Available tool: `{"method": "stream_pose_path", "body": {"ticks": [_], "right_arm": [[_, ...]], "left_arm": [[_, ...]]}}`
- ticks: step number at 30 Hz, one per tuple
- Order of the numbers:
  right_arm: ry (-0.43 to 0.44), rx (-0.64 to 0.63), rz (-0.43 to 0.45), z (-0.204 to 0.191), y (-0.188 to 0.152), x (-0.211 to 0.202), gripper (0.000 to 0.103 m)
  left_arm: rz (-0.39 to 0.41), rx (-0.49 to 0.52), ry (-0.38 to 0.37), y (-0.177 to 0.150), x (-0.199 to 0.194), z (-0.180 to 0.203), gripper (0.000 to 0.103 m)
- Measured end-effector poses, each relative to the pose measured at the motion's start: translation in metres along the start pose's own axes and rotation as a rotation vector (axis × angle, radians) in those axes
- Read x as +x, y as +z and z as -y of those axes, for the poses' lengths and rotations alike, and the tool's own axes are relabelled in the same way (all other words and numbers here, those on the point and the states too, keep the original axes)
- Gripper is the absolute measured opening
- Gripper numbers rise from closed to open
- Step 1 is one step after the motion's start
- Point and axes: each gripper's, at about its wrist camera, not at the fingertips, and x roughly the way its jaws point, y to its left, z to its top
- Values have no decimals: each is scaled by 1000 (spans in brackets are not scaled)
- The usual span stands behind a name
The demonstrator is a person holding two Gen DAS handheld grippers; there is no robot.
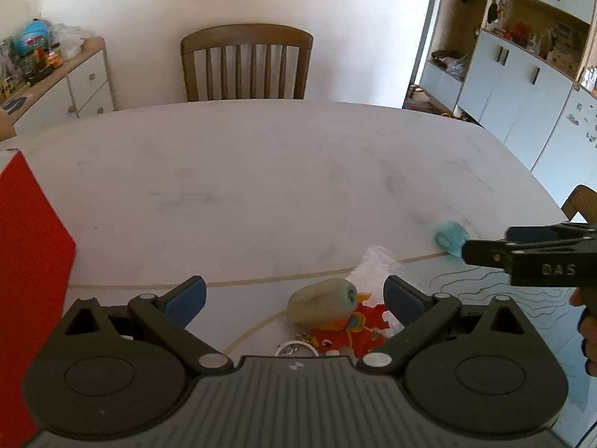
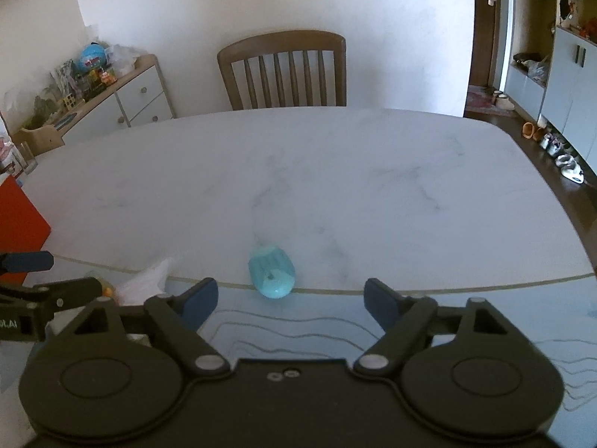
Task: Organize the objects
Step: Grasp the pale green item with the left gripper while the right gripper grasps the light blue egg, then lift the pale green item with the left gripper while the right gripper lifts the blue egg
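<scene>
My left gripper [image 1: 294, 296] is open above a pile: a pale green oval object [image 1: 322, 302], a red and orange toy with a keyring [image 1: 350, 330], and a white crumpled wrapper [image 1: 377, 261]. My right gripper [image 2: 291, 298] is open and empty, just short of a light blue ribbed cylinder [image 2: 271, 271] lying on the mat's far edge. That cylinder also shows in the left wrist view [image 1: 449, 237], beside the right gripper [image 1: 488, 252]. The left gripper shows at the left edge of the right wrist view [image 2: 41, 272].
A red box [image 1: 30, 254] stands at the table's left. The white marble table [image 1: 261, 171] stretches ahead, with a wooden chair [image 1: 246, 61] behind it. A light blue mat [image 2: 466, 321] with wavy lines covers the near part. Cabinets stand left and right.
</scene>
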Motion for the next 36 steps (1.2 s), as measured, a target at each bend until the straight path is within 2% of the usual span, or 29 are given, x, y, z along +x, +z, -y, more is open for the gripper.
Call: {"method": "stream_pose_path", "body": {"ticks": [3,5,11,15,17,24,26,29,36], "right_arm": [[13,0,-9,-1,1,7,76],[19,-3,-13,-1,0,10,74],[29,2,-23,-1,1,18,62],[37,4,-25,0,2,21,55],[35,3,-21,-1,2,21,53],[19,9,-19,-2,5,22,35],[15,3,-18,-4,4,22,30],[4,-4,-13,-7,6,21,29],[-7,-19,5,-12,9,9,29]], "left_arm": [[-12,-12,-20,0,4,-2,97],[-22,-24,-31,2,8,-4,83],[-44,-58,-95,5,12,-6,61],[-60,-90,-133,7,14,-8,52],[-66,-105,-148,8,15,-10,43],[-71,-145,-159,12,12,-16,31],[-62,-152,-158,11,9,-19,24],[-47,-153,-139,13,5,-24,18],[-43,-193,-103,15,-2,-43,15]]}}
